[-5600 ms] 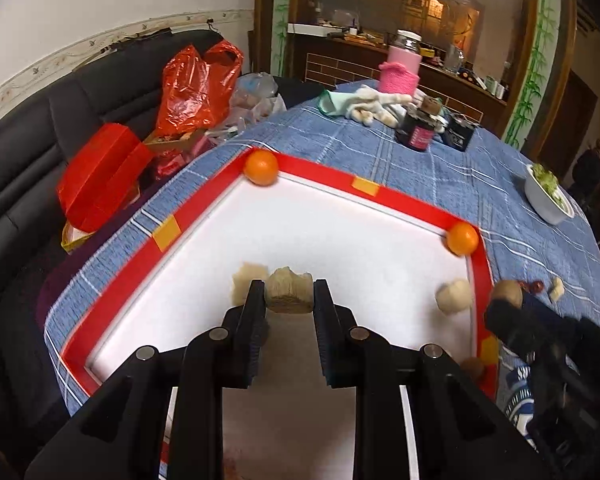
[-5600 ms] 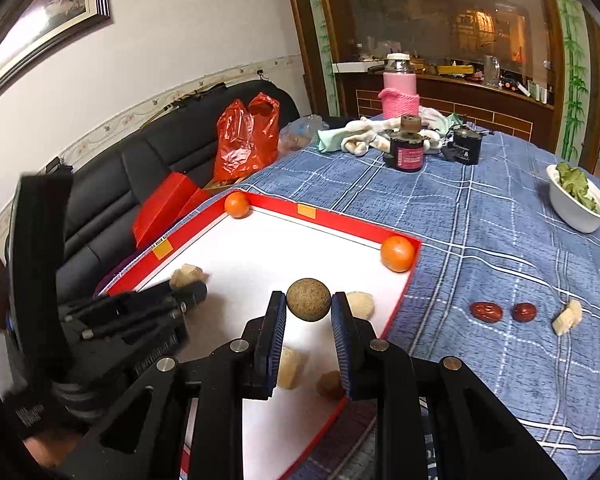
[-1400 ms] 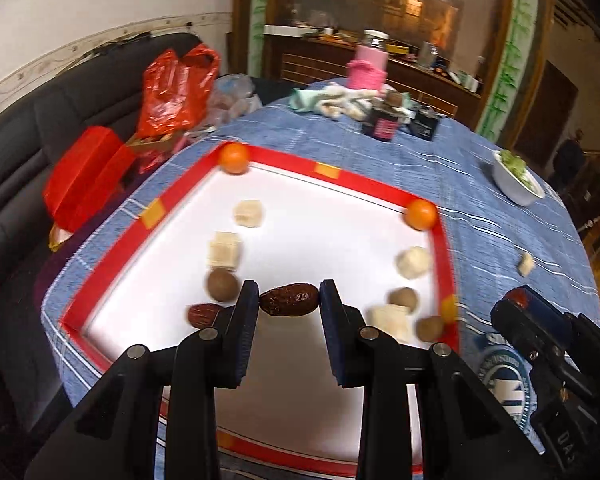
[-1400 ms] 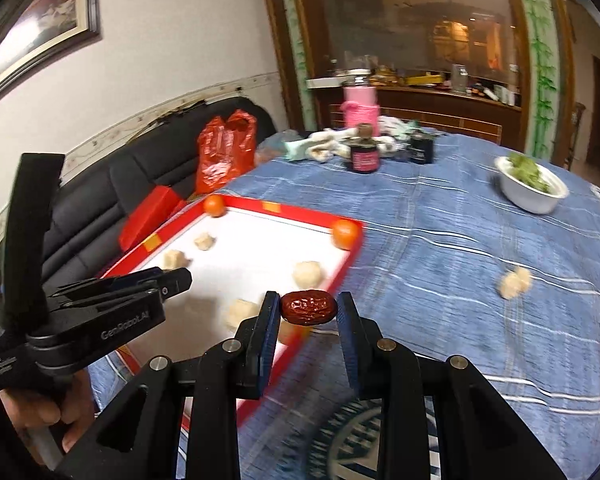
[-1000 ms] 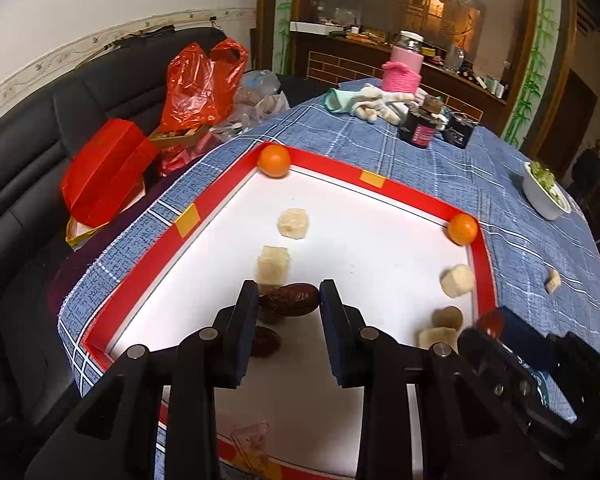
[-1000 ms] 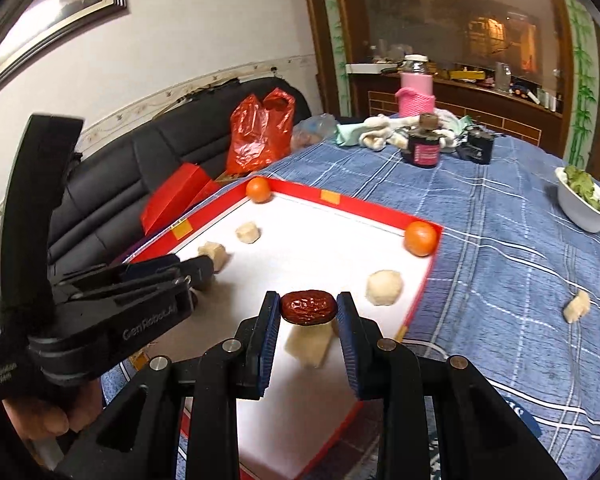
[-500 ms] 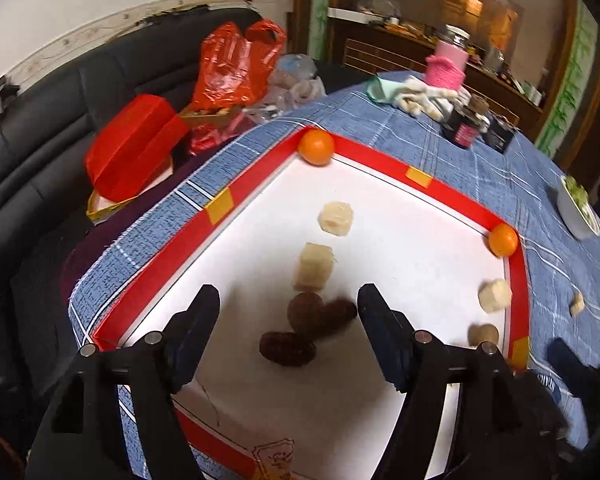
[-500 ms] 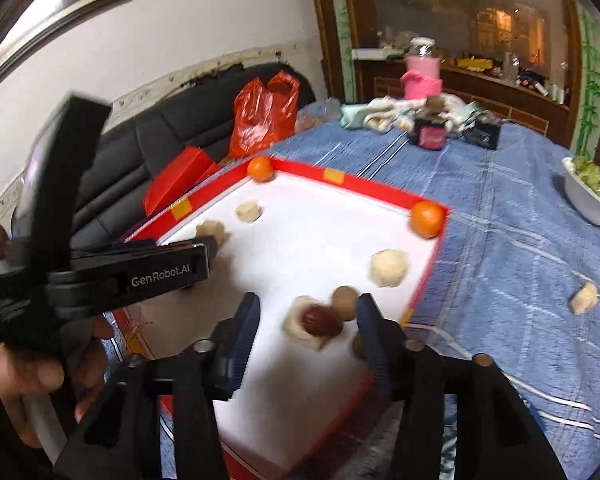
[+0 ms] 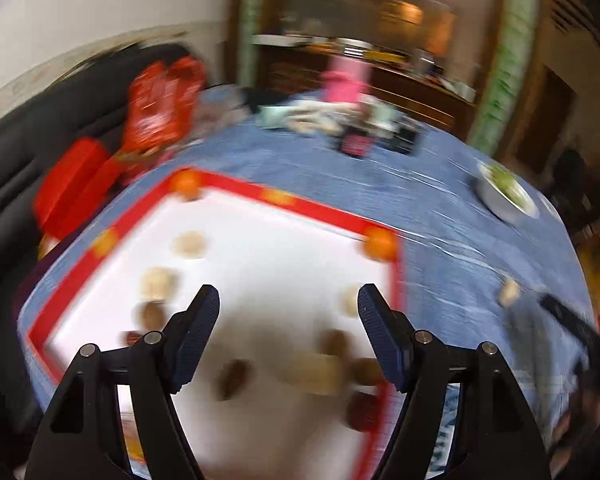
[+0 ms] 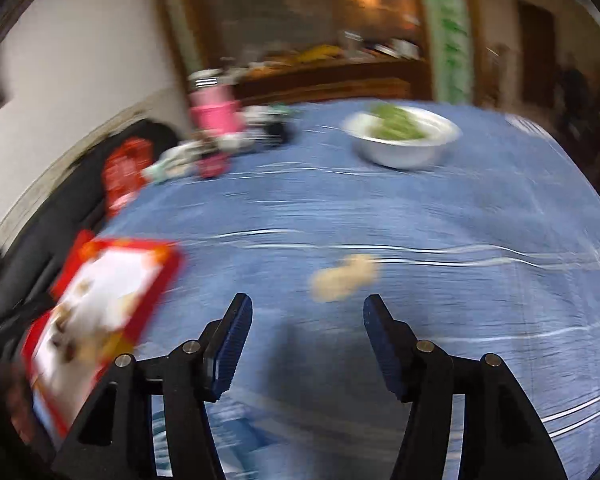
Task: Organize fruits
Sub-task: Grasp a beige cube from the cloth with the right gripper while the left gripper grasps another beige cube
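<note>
Both views are motion-blurred. My left gripper (image 9: 286, 300) hangs open and empty over the white tray with a red rim (image 9: 324, 214). On the tray lie two oranges (image 9: 186, 185) at the far corners, pale chunks (image 9: 188, 244), brown round fruits (image 9: 336, 342) and dark red dates (image 9: 362, 410). My right gripper (image 10: 307, 312) is open and empty above the blue tablecloth, just short of a pale chunk (image 10: 344, 278) lying off the tray. The tray (image 10: 162, 280) sits at the left of the right wrist view.
A white bowl of greens (image 10: 402, 136) stands at the far side of the blue checked tablecloth (image 10: 440, 220). A pink container (image 9: 346, 80), jars and cloths crowd the back. Red bags (image 9: 160, 108) lie on a black sofa (image 9: 28, 128) to the left. Another pale chunk (image 9: 510, 292) rests right of the tray.
Both grippers opened and left their dates on the tray. The right gripper swung right, off the tray, toward the pale chunk on the cloth. The left gripper shifted right over the tray.
</note>
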`<control>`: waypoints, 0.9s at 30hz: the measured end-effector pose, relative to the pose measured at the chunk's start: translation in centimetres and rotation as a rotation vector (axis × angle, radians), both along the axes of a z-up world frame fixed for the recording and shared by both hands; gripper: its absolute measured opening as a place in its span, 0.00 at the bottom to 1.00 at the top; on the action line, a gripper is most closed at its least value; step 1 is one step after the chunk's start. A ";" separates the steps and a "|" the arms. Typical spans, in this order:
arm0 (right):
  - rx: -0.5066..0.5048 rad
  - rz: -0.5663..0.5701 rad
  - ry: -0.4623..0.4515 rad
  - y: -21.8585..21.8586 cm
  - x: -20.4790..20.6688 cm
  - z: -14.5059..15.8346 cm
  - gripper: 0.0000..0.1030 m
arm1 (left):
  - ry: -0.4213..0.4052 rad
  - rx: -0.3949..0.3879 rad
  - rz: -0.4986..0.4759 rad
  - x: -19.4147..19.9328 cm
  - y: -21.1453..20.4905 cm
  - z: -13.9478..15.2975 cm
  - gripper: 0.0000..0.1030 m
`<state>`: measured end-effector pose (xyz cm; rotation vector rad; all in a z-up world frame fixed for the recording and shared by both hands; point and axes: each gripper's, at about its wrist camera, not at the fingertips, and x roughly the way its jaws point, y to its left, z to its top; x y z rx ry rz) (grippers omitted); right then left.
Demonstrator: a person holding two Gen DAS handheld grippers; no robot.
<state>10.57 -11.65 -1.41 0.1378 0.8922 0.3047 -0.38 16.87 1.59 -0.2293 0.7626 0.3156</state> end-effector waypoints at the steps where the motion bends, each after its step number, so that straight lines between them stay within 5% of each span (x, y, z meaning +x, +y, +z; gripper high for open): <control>1: -0.003 -0.016 0.017 -0.7 0.9 -0.2 0.47 | 0.003 0.013 -0.040 0.4 -1.3 0.0 0.70; 5: 0.022 -0.028 0.099 -0.4 4.2 -1.3 0.43 | 0.024 0.050 -0.141 1.1 -4.7 -0.5 0.70; 14: -0.041 -0.024 0.239 3.2 7.8 -3.5 0.26 | 0.056 0.028 -0.163 0.9 -5.3 -1.4 0.70; 27: 0.000 -0.018 0.335 2.3 8.4 -3.9 0.39 | 0.048 0.031 -0.197 0.4 -6.6 -1.0 0.70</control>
